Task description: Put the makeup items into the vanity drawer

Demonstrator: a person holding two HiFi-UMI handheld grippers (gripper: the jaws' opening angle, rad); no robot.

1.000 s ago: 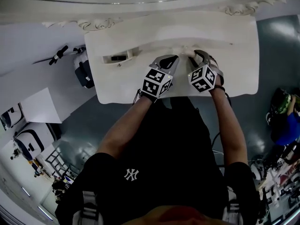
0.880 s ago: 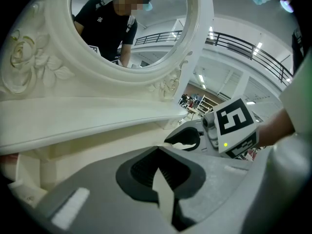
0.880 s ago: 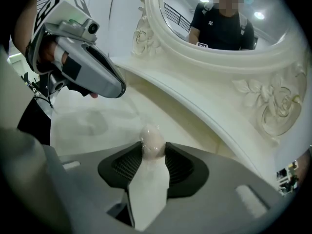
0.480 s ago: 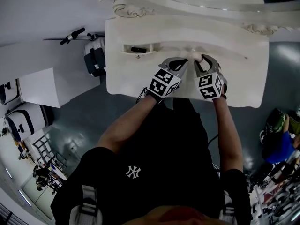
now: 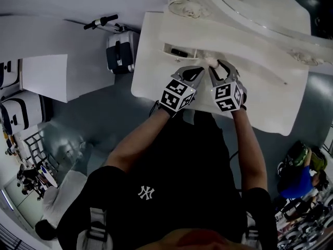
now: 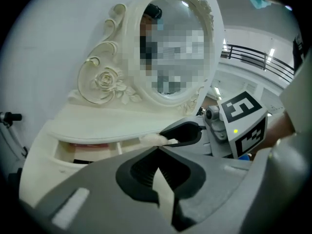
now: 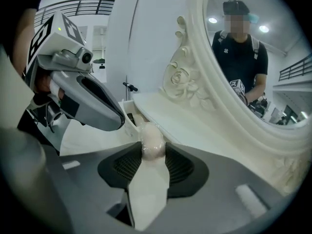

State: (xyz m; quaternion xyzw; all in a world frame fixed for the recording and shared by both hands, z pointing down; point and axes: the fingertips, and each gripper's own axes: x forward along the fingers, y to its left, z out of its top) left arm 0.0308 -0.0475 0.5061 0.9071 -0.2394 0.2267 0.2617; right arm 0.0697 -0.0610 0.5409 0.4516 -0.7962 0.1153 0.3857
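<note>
Room: glossy grey floor [image 5: 99,134] fills the left and ctr of the head view; a dark case [image 5: 122,53] stands on it just left of the table.

White vanity table [image 5: 260,103] sits upper right in the head view. Top is smooth and matte w/ a wavy front edge. Behind it, at the top edge of the frame, stands an oval mirror [image 5: 250,4] in a cream frame carved w/ scrolls and a rose.

Drawer [image 5: 168,48], upper ctr of the head view, is pulled out of the table front: a shallow white box. A small dark item [image 5: 180,52] lies in it. L claw view also shows sth red inside; can't tell what it is.

Both claws are grey plastic w/ ribbed black pads and hang side by side over the table's front edge. L claw [image 6: 156,149] is clenched, tips meeting, nothing between them.

R claw [image 7: 152,147] is clamped on the egg-shaped makeup item [image 7: 151,139], which is pale pinkish, smooth and rounded. Its top pokes out past the pads. Item is up in the claw near the drawer, not in it.
</note>
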